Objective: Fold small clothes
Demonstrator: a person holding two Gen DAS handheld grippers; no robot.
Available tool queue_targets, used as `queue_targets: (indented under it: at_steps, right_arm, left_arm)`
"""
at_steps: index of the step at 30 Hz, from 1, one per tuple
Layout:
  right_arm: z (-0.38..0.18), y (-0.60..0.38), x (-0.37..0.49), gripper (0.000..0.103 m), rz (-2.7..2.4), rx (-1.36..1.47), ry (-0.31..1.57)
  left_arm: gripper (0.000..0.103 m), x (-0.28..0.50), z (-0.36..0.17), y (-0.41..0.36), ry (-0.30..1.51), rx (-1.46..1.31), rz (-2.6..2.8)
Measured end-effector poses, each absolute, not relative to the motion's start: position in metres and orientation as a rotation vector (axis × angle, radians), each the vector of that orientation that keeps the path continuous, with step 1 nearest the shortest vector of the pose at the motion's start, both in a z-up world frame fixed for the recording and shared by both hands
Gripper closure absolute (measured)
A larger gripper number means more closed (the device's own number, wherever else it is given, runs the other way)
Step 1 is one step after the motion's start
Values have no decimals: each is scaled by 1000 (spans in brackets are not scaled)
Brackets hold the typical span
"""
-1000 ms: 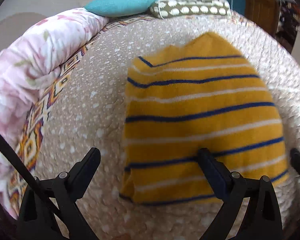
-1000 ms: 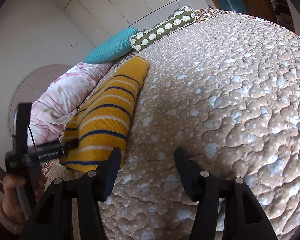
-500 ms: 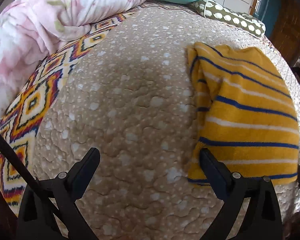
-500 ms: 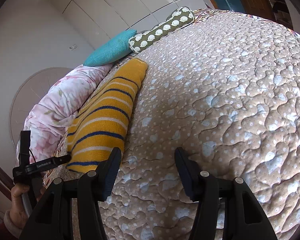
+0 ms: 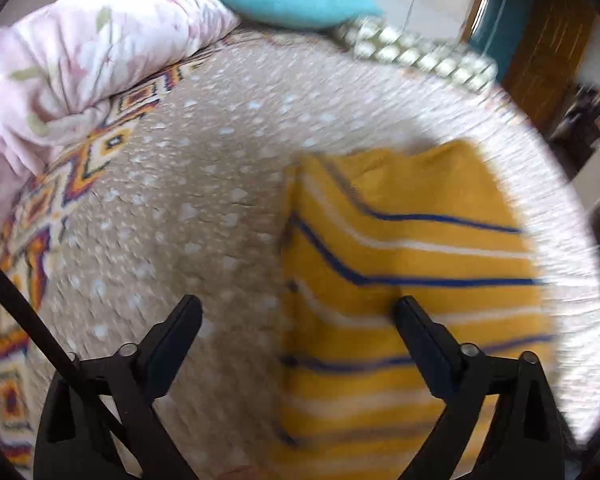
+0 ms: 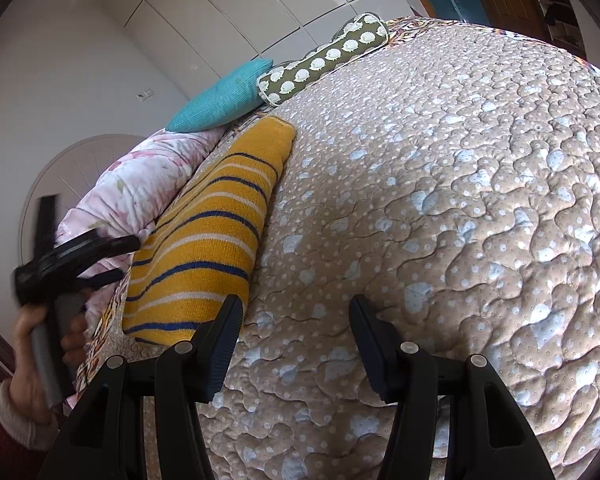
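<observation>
1. The bed is covered by a tan quilt [image 6: 440,200] stitched in wavy lines with pale dots and hearts; along its left side runs a border [image 5: 40,240] of orange, purple and white diamonds.
2. A pink flowered duvet [image 5: 80,60] lies bunched along the left edge of the bed, on top of that border.
3. The yellow sweater [image 6: 212,228], striped in blue and white, lies folded into a long narrow shape on the left part of the quilt, near the duvet, its far end pointing toward the pillows. The left wrist view is blurred, but there the sweater [image 5: 400,280] fills the lower right.
4. A teal pillow [image 6: 224,96] sits at the head of the bed, with a green bolster [image 6: 328,56] printed in white shapes just beside it on the right.
5. The right gripper [image 6: 296,340] hovers over bare quilt just right of the sweater's near end, its jaws spread wide and holding nothing.
6. The left gripper [image 5: 296,336] is also wide open and empty: its left finger is over bare quilt, its right finger over the sweater, straddling the folded edge. Whether it touches the cloth cannot be told.
7. From the right wrist view, the left hand [image 6: 32,364] grips the handle of that gripper off the bed's left edge.
</observation>
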State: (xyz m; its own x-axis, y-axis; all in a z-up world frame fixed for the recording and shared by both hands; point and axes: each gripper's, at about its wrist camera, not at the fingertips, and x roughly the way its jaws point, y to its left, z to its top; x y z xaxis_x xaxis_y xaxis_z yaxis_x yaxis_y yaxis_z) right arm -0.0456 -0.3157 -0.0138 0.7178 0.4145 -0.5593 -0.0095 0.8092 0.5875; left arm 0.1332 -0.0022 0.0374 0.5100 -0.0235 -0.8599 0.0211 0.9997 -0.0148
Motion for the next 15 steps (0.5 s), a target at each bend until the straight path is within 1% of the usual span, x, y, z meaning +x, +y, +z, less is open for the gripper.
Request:
queue_targets:
  at_steps: [3, 6, 8, 10, 11, 13, 15]
  right_arm:
    - [-14, -317, -48, 44, 255, 602, 738]
    - [-14, -318, -49, 44, 260, 613, 737]
    - [-14, -318, -49, 41, 266, 614, 737]
    - [-13, -315, -48, 39, 267, 604, 739]
    - [-13, -314, -48, 38, 267, 600, 739]
    - [-12, -312, -47, 37, 267, 596, 739]
    - [-12, -311, -47, 37, 266, 595, 739]
  left_arm:
    - [6, 135, 32, 8, 1012, 39, -65]
    - [5, 125, 36, 36, 990, 45, -55]
    - [6, 121, 39, 58, 997, 26, -49]
    - [13, 119, 43, 77, 981, 89, 103]
    - [14, 119, 47, 85, 967, 79, 112]
    - [14, 123, 57, 95, 960, -27, 69]
    - [14, 128, 67, 87, 938, -94, 23]
